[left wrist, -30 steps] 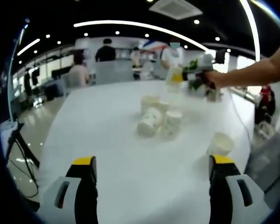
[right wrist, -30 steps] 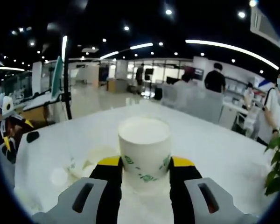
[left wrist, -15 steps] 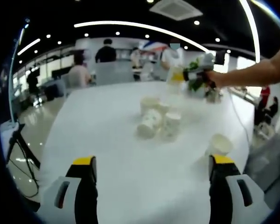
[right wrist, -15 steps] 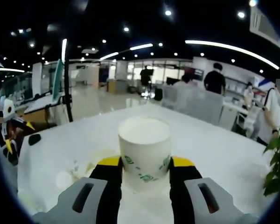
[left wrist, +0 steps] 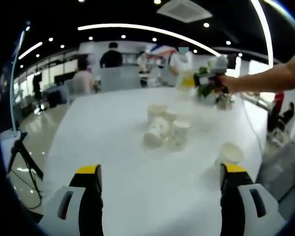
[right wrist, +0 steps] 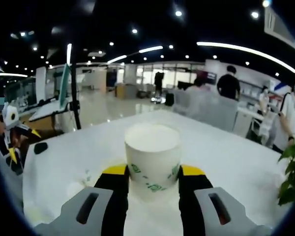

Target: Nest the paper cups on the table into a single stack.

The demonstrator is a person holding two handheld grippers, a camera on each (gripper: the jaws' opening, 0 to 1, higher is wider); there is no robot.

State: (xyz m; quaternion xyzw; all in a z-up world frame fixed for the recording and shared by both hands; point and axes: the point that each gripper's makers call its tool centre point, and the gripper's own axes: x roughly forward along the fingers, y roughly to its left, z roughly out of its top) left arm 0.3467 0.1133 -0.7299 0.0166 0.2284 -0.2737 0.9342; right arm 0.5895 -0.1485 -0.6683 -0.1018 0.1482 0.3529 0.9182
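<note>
A white paper cup with green print stands upright between the yellow-tipped jaws of my right gripper, which is shut on it. In the left gripper view, my left gripper is open above the white table with nothing between its jaws. Ahead of it sits a small cluster of paper cups, one lying on its side, the others upright. A lone cup stands near the right jaw. My right gripper appears far off, held in a hand, with its cup.
The white table stretches ahead in the right gripper view, with a cup low at left. A green plant is at the right edge. People stand beyond the table's far end. A tripod stands on the floor at left.
The right gripper view has shifted slightly, and the cups below it have slid toward the lower left. In the left gripper view the held cup and hand drifted a little upward.
</note>
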